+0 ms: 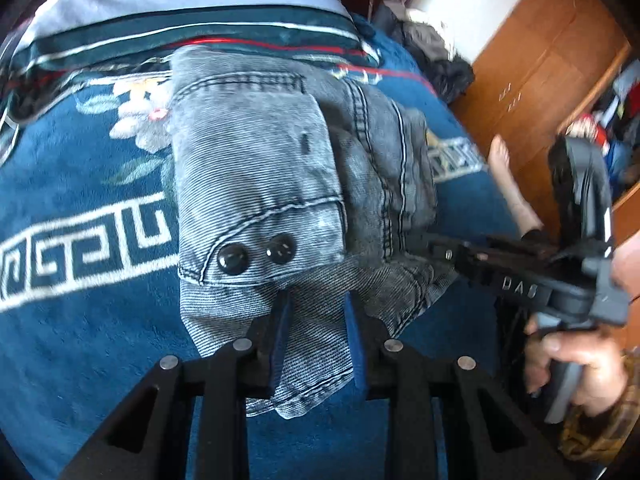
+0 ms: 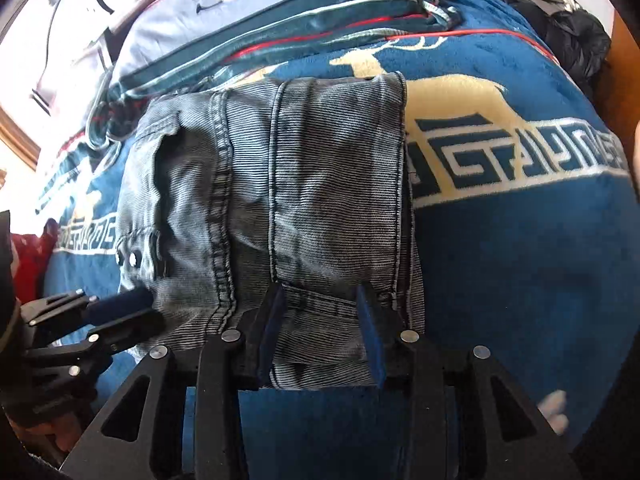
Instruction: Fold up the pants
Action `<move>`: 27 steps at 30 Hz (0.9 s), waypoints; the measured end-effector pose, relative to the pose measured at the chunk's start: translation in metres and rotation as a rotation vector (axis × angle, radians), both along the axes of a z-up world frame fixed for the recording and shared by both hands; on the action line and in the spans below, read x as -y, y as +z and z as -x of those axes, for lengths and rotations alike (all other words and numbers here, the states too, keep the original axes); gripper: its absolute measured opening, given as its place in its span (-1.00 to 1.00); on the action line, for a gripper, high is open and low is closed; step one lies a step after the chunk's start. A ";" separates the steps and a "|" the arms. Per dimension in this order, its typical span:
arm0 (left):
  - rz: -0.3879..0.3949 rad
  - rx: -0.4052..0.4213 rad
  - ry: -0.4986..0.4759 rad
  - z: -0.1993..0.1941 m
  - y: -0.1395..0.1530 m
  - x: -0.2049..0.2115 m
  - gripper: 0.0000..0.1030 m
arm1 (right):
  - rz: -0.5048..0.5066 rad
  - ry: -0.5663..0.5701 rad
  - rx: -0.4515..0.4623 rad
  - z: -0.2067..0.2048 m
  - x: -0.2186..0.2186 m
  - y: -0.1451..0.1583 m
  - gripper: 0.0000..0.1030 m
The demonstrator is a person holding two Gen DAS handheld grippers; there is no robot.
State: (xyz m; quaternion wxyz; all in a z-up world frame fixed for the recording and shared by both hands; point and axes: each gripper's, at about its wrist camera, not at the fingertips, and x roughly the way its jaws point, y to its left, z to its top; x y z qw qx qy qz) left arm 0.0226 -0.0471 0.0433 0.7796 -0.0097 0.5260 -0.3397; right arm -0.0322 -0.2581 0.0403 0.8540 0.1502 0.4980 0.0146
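Here, the folded grey washed-denim pants are lying in a compact bundle on a blue plush blanket patterned with a cream key border, flowers and a deer. The left gripper, black with blue pads, is straddling the near hem of the bundle, its jaws standing a little apart with a flap of denim lying between them; the pads are not visibly pressing on the cloth. The right gripper is sitting the same way at the near edge further right, jaws partly open around a fold, denim between the pads but not clearly pinched. A pocket flap with two black snap buttons is facing up near the left gripper. A person's hand is gripping the right tool's handle. A wooden wardrobe is standing beyond the bed.
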 end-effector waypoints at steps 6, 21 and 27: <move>0.037 0.050 0.024 0.000 0.027 -0.008 -0.43 | -0.064 -0.030 0.032 0.001 0.010 0.019 -0.29; -0.241 0.237 0.118 -0.032 0.012 0.024 -0.42 | 0.087 -0.053 0.035 -0.077 0.025 0.006 0.43; -0.255 0.244 0.104 -0.032 0.011 0.029 -0.42 | 0.034 -0.081 0.006 -0.074 0.037 -0.020 0.53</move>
